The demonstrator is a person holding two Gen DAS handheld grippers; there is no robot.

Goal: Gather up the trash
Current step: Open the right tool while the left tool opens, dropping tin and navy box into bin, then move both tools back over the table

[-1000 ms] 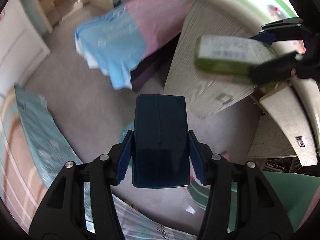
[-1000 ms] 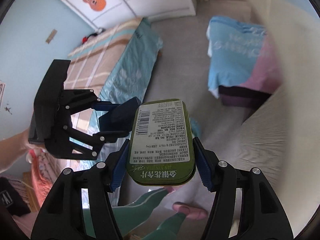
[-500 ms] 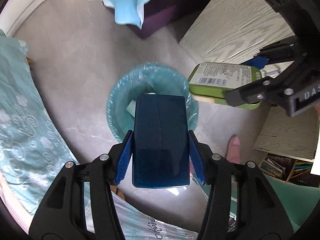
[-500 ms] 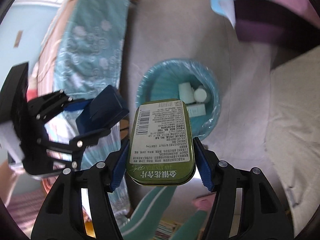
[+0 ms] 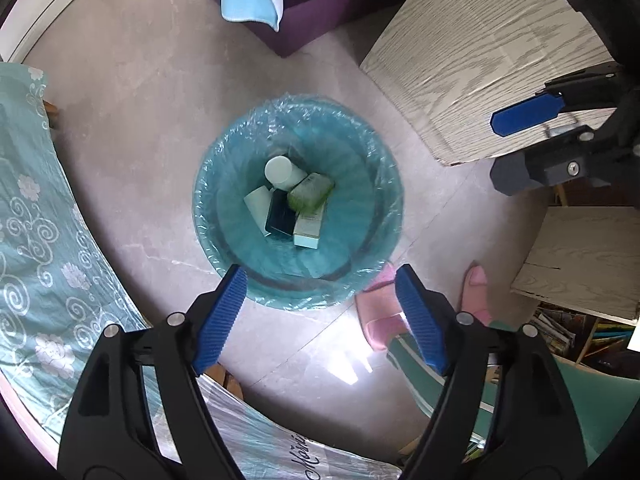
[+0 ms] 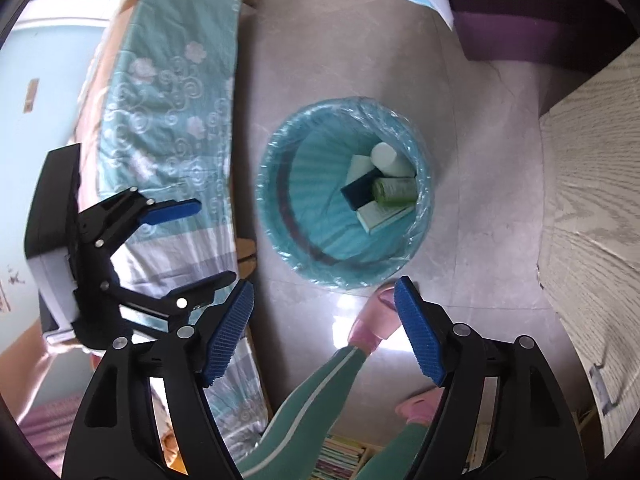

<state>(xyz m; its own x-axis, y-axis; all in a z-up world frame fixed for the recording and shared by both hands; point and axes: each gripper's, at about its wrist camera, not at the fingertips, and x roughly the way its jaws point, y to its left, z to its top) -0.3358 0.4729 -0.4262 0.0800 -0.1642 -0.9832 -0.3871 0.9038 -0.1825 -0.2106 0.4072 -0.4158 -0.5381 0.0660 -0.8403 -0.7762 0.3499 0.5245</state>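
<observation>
Trash now lies in the bin [image 5: 224, 216]: the green tin [image 5: 311, 190] and the dark blue box [image 5: 280, 216] rest among a white bottle [image 5: 282, 172] and a carton [image 5: 308, 226] at its bottom. Half a second ago each claw was clamped on one of these above the opening; both have since let go. The left claw [image 5: 320, 316] and right claw [image 6: 324, 334] hang spread wide and empty, near the rim. Lifting straight up before turning toward the worktop [image 5: 480, 52] should keep the fingers clear of the thin liner.
</observation>
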